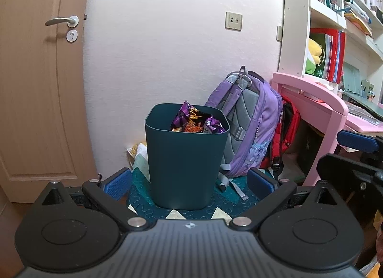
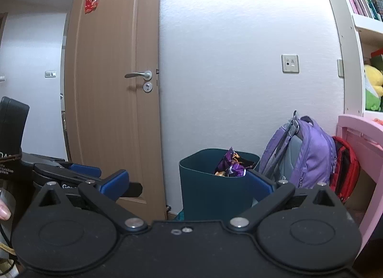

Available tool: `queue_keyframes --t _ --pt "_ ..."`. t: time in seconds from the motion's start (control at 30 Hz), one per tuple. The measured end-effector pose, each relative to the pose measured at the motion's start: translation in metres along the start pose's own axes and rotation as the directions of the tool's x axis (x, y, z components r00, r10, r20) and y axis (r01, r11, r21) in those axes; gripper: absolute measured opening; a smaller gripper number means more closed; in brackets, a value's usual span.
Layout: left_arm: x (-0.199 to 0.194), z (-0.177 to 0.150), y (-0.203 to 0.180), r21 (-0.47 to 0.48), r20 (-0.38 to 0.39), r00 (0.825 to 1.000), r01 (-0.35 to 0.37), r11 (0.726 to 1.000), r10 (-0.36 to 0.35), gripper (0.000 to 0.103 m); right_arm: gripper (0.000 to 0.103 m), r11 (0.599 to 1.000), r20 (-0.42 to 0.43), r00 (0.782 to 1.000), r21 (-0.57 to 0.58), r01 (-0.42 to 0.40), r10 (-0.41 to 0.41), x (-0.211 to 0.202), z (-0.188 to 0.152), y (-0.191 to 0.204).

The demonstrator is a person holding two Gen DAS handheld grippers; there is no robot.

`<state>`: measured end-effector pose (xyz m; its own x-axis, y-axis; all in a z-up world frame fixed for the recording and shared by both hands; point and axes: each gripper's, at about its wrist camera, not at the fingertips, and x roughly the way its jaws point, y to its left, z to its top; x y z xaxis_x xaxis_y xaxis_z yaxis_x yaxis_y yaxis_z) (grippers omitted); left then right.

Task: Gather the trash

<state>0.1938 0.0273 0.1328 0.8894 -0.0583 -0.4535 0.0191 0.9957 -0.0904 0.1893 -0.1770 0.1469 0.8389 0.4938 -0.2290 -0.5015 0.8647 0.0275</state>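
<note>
A dark teal trash bin (image 1: 184, 163) stands on a patterned mat by the wall. Purple and orange snack wrappers (image 1: 196, 119) stick out of its top. My left gripper (image 1: 189, 182) is open and empty, its blue-padded fingers (image 1: 117, 183) either side of the bin's base, short of it. In the right wrist view the bin (image 2: 210, 187) sits ahead and right, with the wrappers (image 2: 231, 164) in it. My right gripper (image 2: 186, 182) is open and empty. The left gripper (image 2: 71, 172) shows at the left of that view.
A purple backpack (image 1: 249, 122) and a red bag (image 1: 287, 131) lean beside the bin. A pink desk (image 1: 318, 100) and white bookshelf (image 1: 335, 26) stand right. A brown door (image 1: 40, 74) is left. Crumpled light material (image 1: 137, 151) lies behind the bin.
</note>
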Motion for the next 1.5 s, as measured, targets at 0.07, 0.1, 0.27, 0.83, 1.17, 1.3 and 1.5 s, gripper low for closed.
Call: queue_keyframes --t 0.07,0.1,0.27,0.83,1.17,1.3,1.5 --pt "-0.001 -0.001 0.001 -0.002 0.0 1.0 0.001 1.0 -0.001 0.103 0.103 1.0 0.007 1.0 0.02 0.002 -0.002 -0.001 0.0 -0.002" --pt "-0.002 -0.002 0.002 -0.002 -0.002 1.0 0.001 1.0 -0.001 0.103 0.103 1.0 0.007 1.0 0.027 0.003 -0.003 0.0 -0.001 -0.003" --pt "-0.004 -0.002 0.004 0.003 0.003 1.0 -0.003 1.0 0.003 0.103 0.103 0.999 0.005 1.0 0.051 0.011 -0.012 0.003 -0.002 -0.006" --pt "-0.023 0.0 0.004 -0.003 0.034 0.999 0.037 0.999 -0.037 0.103 0.103 0.997 0.0 0.998 0.035 0.065 -0.065 0.007 -0.005 -0.003" --pt "-0.034 0.0 0.002 0.004 0.065 0.997 0.036 0.999 -0.036 0.103 0.103 0.997 0.011 0.997 0.041 0.072 -0.072 0.004 -0.005 -0.001" --pt "-0.035 -0.001 0.002 0.004 0.071 0.997 0.034 0.999 -0.034 0.103 0.103 0.996 0.011 0.997 0.042 0.073 -0.073 0.004 -0.006 -0.002" --pt "-0.035 -0.002 0.001 0.009 0.071 0.997 0.035 0.999 -0.036 0.103 0.103 0.996 0.004 0.997 0.049 0.076 -0.077 0.004 -0.006 -0.003"
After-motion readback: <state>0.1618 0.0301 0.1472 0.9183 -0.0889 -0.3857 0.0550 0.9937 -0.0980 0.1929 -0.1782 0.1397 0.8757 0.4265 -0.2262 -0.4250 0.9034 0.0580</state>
